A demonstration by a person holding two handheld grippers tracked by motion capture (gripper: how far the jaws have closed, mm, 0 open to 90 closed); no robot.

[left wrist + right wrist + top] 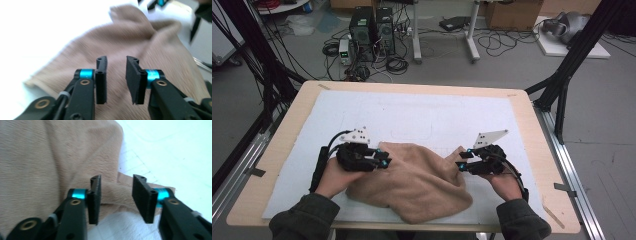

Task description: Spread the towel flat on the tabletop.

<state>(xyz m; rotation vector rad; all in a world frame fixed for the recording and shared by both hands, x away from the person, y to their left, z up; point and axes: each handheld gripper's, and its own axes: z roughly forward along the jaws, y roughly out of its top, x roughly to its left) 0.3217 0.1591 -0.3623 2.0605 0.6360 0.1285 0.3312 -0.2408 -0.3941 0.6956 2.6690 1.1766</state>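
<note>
A tan fleece cloth (412,182) lies crumpled on the white mat (412,120), toward the table's front. My left gripper (386,162) hovers at the cloth's left edge, open, with nothing between its fingers; in the left gripper view the cloth (130,45) spreads beneath the parted jaws of the left gripper (116,75). My right gripper (460,162) is at the cloth's right corner, also open. In the right gripper view the right gripper (116,195) stands just above a folded corner of the cloth (50,165), its jaws straddling it without closing.
The mat covers a wooden table (287,130) with bare mat behind the cloth. Black frame posts (562,85) stand at the table's right and left. Computers and cables (372,30) sit on the floor beyond.
</note>
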